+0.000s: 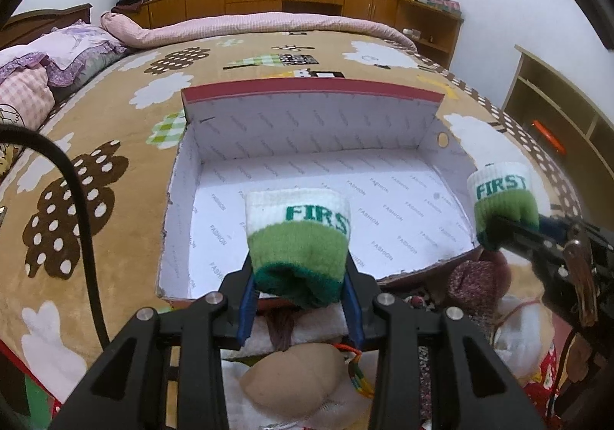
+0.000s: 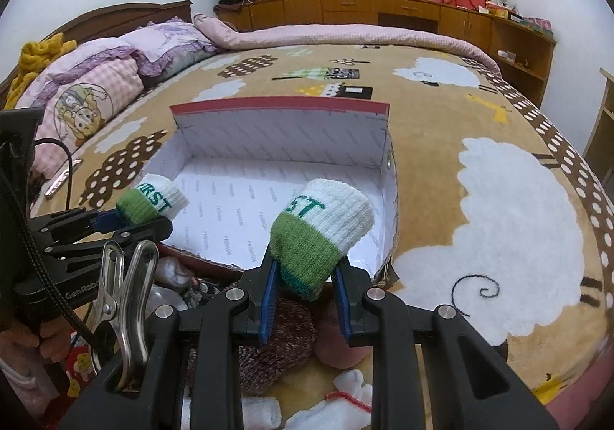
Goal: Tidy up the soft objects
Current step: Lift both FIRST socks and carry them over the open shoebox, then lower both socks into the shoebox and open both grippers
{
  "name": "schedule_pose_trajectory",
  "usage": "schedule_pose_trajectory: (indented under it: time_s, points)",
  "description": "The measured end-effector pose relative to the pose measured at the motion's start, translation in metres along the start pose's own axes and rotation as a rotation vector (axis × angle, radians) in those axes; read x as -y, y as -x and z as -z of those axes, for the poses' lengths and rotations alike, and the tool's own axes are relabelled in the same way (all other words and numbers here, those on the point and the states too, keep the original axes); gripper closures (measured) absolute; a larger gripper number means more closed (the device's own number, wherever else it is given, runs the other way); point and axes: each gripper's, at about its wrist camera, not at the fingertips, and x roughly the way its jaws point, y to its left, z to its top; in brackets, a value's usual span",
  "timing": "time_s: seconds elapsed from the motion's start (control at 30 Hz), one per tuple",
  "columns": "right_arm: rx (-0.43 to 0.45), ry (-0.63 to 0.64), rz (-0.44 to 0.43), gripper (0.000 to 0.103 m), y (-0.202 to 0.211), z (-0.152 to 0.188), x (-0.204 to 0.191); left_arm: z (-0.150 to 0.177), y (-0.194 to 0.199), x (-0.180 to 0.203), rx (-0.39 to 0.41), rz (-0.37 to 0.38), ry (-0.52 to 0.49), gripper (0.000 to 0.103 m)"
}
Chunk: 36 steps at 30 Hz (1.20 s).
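An open cardboard box (image 1: pixel 307 123) with a white printed lining lies on the bed; it also shows in the right wrist view (image 2: pixel 284 130). My left gripper (image 1: pixel 299 292) is shut on a rolled green-and-white "FIRST" sock (image 1: pixel 299 234), held over the box's near edge. My right gripper (image 2: pixel 305 284) is shut on a matching rolled sock (image 2: pixel 322 234), held over the box's near right corner. The right gripper's sock shows at the right of the left wrist view (image 1: pixel 502 203). The left gripper's sock shows at the left of the right wrist view (image 2: pixel 153 200).
A pile of soft items lies below the grippers: a beige piece (image 1: pixel 291 380), a maroon knit piece (image 2: pixel 276 345), white socks (image 2: pixel 337 407). The tan cartoon blanket (image 2: pixel 499 200) covers the bed. Pillows (image 2: pixel 96 84) lie at the left. Wooden cabinets (image 1: pixel 291 0) line the far wall.
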Motion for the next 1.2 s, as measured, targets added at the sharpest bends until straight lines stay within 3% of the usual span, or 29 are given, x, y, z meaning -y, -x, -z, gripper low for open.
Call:
schedule_pose_trajectory:
  time_s: [0.27, 0.57, 0.8, 0.9, 1.2]
  points:
    - [-0.019, -0.005, 0.008, 0.076, -0.006, 0.001, 0.001, 0.0, -0.002, 0.001, -0.007, -0.006, -0.005, 0.062]
    - [-0.034, 0.011, 0.007, 0.073, -0.012, 0.003, 0.0, 0.001, -0.004, 0.006, 0.0, -0.056, -0.028, 0.052]
    - [-0.024, 0.004, 0.009, 0.061, -0.011, -0.001, -0.001, 0.001, -0.005, 0.005, 0.0, -0.074, -0.037, 0.045]
    - [-0.013, 0.013, 0.014, 0.049, -0.008, -0.002, -0.002, 0.002, -0.003, 0.006, 0.0, -0.076, -0.04, 0.045]
    - [0.011, 0.017, 0.026, 0.048, 0.005, -0.005, -0.003, 0.004, 0.009, 0.005, -0.009, -0.065, -0.034, 0.045]
